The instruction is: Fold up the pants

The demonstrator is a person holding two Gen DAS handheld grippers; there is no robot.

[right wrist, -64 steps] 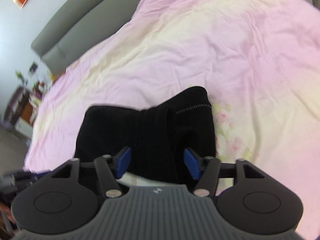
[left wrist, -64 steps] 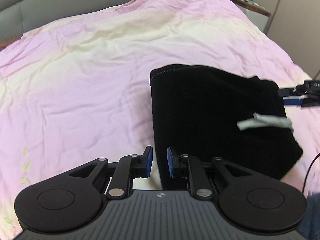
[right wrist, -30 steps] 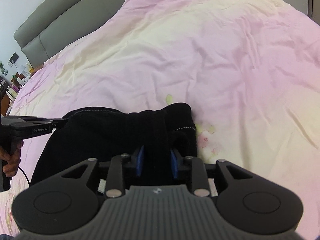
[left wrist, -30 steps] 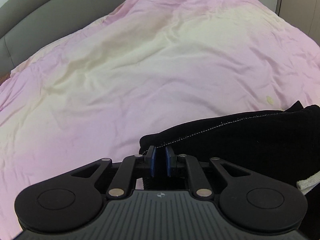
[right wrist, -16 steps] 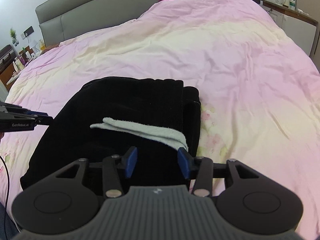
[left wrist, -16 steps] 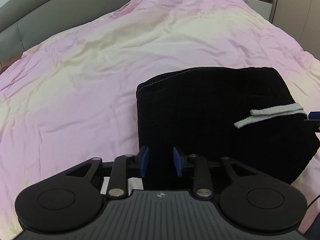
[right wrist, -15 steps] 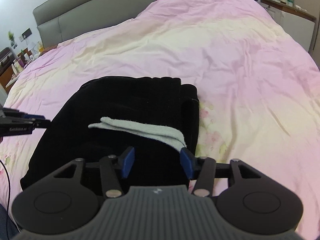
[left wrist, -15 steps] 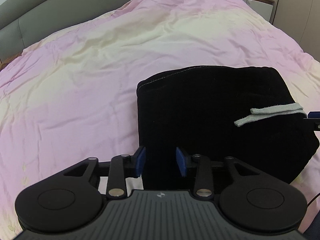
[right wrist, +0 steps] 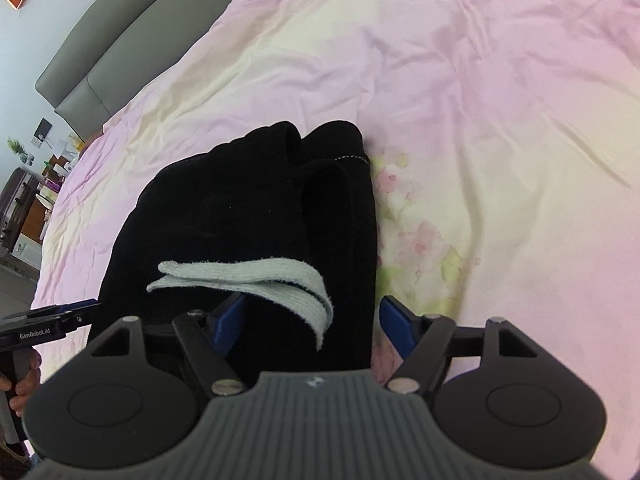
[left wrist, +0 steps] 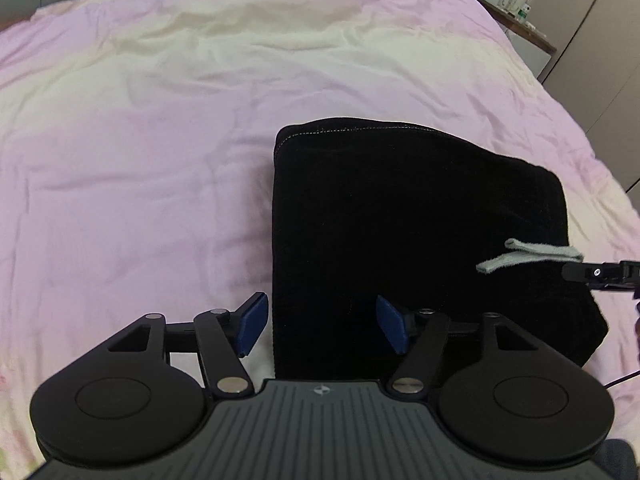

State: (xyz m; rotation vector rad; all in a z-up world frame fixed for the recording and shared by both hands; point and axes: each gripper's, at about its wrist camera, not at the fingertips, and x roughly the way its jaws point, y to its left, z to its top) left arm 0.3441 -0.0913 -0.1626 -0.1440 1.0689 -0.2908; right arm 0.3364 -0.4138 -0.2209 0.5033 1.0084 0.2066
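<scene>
Pink cover: a pink and cream bed cover [left wrist: 160, 152] fills the left and far part of both views, creased, with a faint flower print near the right of the pants in the right wrist view.
Headboard: a grey padded headboard [right wrist: 120, 44] runs along the far left.
Left hand-held gripper [left wrist: 320, 324]: its blue pads stand wide apart, clasping nothing. The left pad is over bare cover just beside the pants' left edge; the right pad is over the black cloth at the near edge.
Pants [left wrist: 400, 240]: black, folded into a thick rectangular stack, lying flat on the bed, near and right of centre in the left wrist view. A stitched hem runs along the far edge.
Strip [right wrist: 248, 276]: a pale grey cloth strip, doubled over, lies on top of the pants toward their near right side.
Right hand-held gripper [right wrist: 312, 320]: fingers spread wide, gripping nothing, straddling the near right corner of the pants, with the strip's end hanging between them.
Side table [left wrist: 524, 20]: at the far right, with small bottles on it.
</scene>
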